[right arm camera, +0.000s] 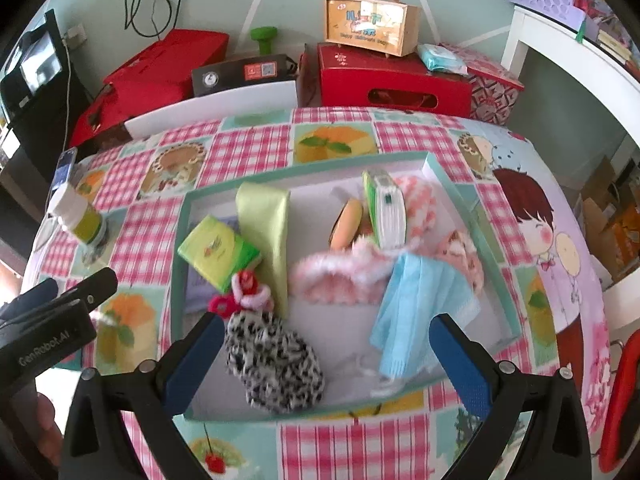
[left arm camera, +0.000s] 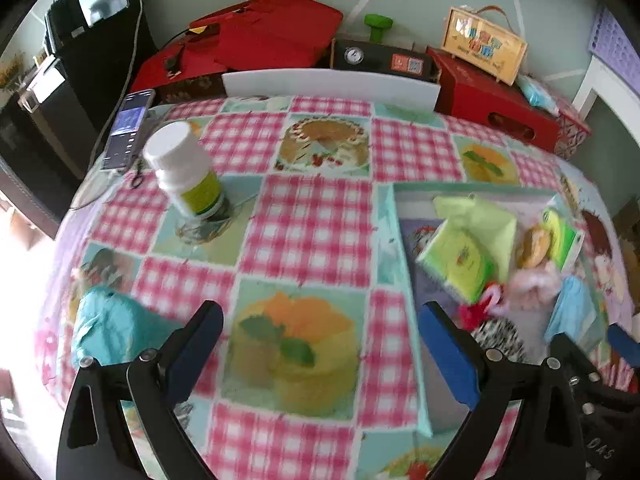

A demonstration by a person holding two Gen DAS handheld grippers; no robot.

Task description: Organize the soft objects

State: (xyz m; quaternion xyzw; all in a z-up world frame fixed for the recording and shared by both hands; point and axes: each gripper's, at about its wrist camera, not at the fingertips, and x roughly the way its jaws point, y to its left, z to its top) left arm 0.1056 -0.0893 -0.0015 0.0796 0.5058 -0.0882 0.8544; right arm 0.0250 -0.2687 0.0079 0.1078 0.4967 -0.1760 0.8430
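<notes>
Left wrist view: left gripper (left arm camera: pixel 320 322) over the checked cloth of the desk (left arm camera: pixel 312 216), fingers (left arm camera: pixel 452 356) spread wide, nothing between them. A crumpled teal cloth (left arm camera: pixel 108 328) on the desk just left of the left finger, outside the box. A white bottle (left arm camera: pixel 186 170) with a green label upright on a coaster farther back, a phone (left arm camera: pixel 128 134) behind it at the desk's far left edge. Bare cloth between bottle and box, open room there. Box (left arm camera: pixel 404 248) at right, its near-left rim close to the right finger. Much blur in this view.

Right wrist view: right gripper (right arm camera: pixel 326 344) above the near part of the shallow green-rimmed box (right arm camera: pixel 178 240), fingers (right arm camera: pixel 460 364) wide apart and empty. Inside: a black-and-white spotted plush piece (right arm camera: pixel 276 368) nearest, against the near wall; a pale blue face mask (right arm camera: pixel 416 312) beside the right finger; a pink fluffy item (right arm camera: pixel 340 280) in the middle; a red and pink scrunchie (right arm camera: pixel 246 294); a green tissue pack (right arm camera: pixel 218 252); a light green cloth (right arm camera: pixel 266 224); a burger-shaped toy (right arm camera: pixel 348 224) near the far wall. White floor bare at the far left corner. Left gripper (right arm camera: pixel 60 292) at the left edge, outside the box.
</notes>
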